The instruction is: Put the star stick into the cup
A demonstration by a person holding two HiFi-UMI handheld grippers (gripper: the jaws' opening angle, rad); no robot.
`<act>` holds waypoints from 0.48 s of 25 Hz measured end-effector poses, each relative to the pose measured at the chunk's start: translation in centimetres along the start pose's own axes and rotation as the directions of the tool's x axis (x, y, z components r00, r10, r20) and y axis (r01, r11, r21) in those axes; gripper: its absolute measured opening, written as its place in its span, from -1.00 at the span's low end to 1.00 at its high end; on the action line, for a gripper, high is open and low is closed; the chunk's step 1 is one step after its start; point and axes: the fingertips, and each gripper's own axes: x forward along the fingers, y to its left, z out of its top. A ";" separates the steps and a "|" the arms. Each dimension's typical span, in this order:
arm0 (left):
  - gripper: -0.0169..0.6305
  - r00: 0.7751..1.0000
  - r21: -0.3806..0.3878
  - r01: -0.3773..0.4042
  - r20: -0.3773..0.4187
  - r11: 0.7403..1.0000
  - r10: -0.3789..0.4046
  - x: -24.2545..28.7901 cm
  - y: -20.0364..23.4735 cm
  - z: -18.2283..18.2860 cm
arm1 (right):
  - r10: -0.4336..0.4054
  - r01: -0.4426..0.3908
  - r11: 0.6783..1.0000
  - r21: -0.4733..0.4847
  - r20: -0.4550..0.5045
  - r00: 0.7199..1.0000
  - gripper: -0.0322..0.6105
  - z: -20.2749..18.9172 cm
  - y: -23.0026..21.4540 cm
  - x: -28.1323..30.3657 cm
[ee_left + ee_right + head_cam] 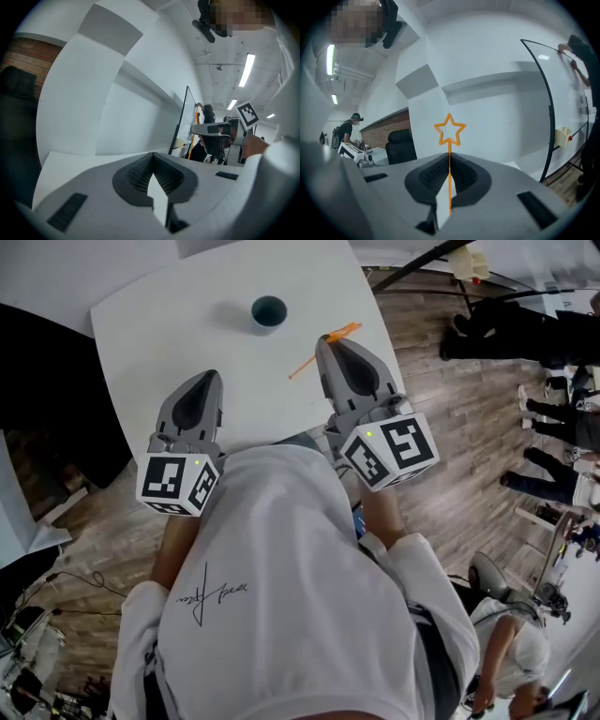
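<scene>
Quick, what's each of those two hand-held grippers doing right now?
Left hand-held gripper: closed, empty.
Right hand-held gripper: closed on the star stick.

The right gripper (449, 160) is squeezing the star stick (450, 131) between its jaws, which are pressing together on the thin orange stem. The star is poking up above the jaw tips. Far behind, a black chair (400, 145) is standing to the left by a brick wall (383, 125), and a person (348, 127) is standing farther left.
</scene>
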 end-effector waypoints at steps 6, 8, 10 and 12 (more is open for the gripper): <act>-0.92 1.000 -0.005 -0.013 -0.021 1.000 0.013 2.0 0.4 -0.1 | 0.007 -0.007 1.000 0.007 0.001 1.000 -0.87 0.8 -2.1 1.6; -0.92 0.999 -0.011 -0.017 -0.027 1.000 0.017 2.6 0.6 -0.2 | 0.008 -0.008 1.000 0.013 -0.001 1.000 -0.87 1.0 -2.7 2.1; -0.92 0.999 -0.018 -0.021 -0.032 1.000 0.020 3.0 0.8 -0.3 | 0.011 -0.011 1.000 0.015 -0.005 1.000 -0.87 1.0 -3.1 2.6; -0.92 0.999 -0.024 -0.022 -0.034 0.999 0.021 3.2 0.9 -0.5 | 0.015 -0.015 1.000 0.013 -0.010 1.000 -0.87 0.9 -3.3 3.1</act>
